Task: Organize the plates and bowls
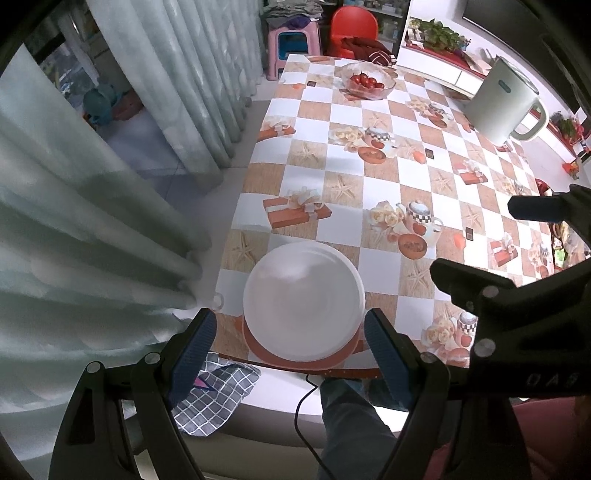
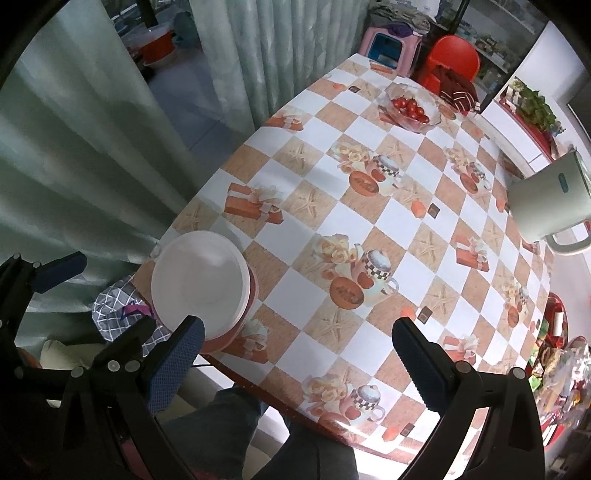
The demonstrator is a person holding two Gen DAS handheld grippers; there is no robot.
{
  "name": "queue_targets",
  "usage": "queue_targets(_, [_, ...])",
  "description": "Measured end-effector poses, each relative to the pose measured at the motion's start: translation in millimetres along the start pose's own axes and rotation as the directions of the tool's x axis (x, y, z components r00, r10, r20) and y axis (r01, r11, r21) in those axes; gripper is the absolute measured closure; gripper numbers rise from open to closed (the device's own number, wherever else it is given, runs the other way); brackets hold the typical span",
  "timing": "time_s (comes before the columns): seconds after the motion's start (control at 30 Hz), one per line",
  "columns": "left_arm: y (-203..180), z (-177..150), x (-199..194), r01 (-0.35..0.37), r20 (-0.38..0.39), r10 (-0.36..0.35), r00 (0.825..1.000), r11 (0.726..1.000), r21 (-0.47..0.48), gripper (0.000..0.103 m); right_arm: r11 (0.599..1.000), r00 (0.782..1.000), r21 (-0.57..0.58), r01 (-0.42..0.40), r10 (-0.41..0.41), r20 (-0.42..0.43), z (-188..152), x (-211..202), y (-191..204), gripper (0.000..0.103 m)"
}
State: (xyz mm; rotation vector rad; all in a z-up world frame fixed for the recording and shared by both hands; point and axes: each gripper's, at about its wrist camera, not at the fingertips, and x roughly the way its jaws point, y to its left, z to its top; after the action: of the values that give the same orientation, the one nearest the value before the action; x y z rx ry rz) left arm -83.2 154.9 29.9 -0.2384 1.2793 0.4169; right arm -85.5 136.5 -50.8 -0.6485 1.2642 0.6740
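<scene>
A white bowl (image 1: 303, 301) sits on a pink plate (image 1: 258, 345) at the near edge of the table (image 1: 369, 173), at the corner nearest the curtain (image 1: 92, 206). The left gripper (image 1: 291, 343) hangs above the stack, pointing steeply down, its jaws wide apart with a blue pad (image 1: 195, 347) on either side of the bowl and nothing pressed between them. The right gripper (image 2: 299, 354) hovers beside it over bare checked tablecloth, its jaws also spread and empty; in the right wrist view the stack (image 2: 201, 273) lies off to the left of its fingers. Farther up the table stand a glass bowl of tomatoes (image 1: 367, 79) and a white kettle (image 1: 506, 101). A red chair (image 1: 352, 26) and a pink stool (image 1: 293, 42) stand past the far end. The person's trouser leg (image 1: 351, 424) shows below the table edge.
</scene>
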Motion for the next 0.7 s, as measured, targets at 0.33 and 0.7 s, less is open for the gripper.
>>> queue_targets(0.33, [0,2,-1,-0.001,0.007,0.001,1.0,1.0,0.01,0.018,1.0,1.0,0.004,0.006,-0.006,0.025,-1,-6,-2,0.001])
queue_targets(0.7, [2,-1,-5,-0.007,0.014,0.007,1.0,1.0,0.0,0.018,0.999,0.996,0.006,0.036,-0.037,0.08,-2,-17,-1,0.001])
